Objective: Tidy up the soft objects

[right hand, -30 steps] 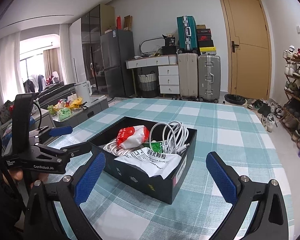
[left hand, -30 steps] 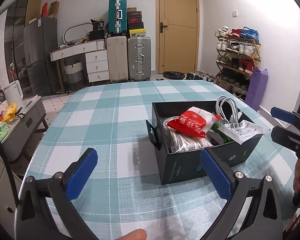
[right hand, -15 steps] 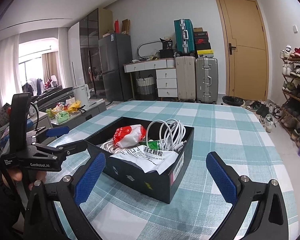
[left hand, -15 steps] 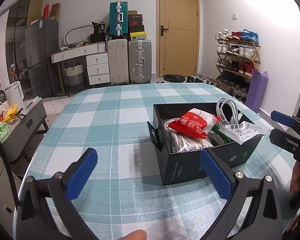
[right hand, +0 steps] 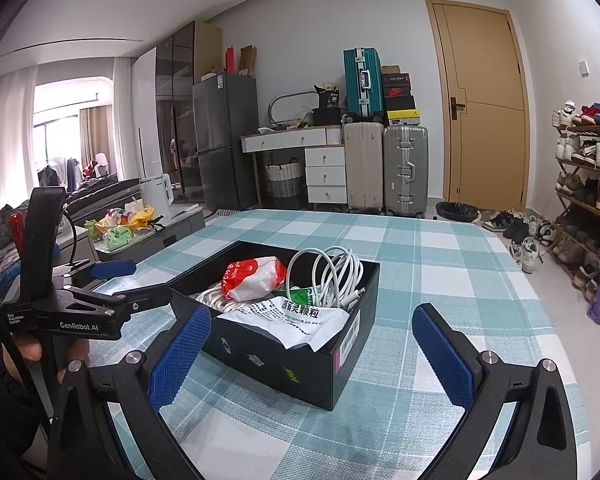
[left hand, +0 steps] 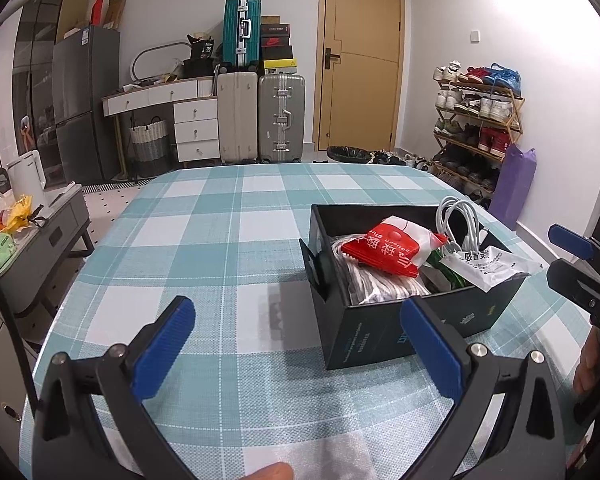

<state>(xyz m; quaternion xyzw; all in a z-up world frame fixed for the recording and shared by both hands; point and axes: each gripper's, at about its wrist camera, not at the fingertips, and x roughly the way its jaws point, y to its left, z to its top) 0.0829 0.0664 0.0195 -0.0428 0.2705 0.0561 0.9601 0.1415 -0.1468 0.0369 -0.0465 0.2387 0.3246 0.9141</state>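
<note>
A black open box [left hand: 384,332] [right hand: 300,364] stands on the teal checked tablecloth [left hand: 228,240]. In it lie a red and white snack bag [left hand: 388,248] [right hand: 252,276], a coil of white cable [left hand: 460,220] [right hand: 328,276], a white printed packet [left hand: 492,264] [right hand: 296,320], a green packet [right hand: 300,295] and grey-white striped cloth [left hand: 380,284]. My left gripper [left hand: 300,332] is open and empty, low over the table left of the box. My right gripper [right hand: 312,340] is open and empty, just in front of the box.
Suitcases [left hand: 260,112], a white drawer desk [left hand: 180,120] and a door [left hand: 360,56] stand at the back. A shoe rack [left hand: 476,120] is on the right. A low grey cabinet [left hand: 32,240] with clutter is left of the table.
Both grippers have pulled back and risen slightly, so the box sits a little lower and farther in both views. Both stay open and empty.
</note>
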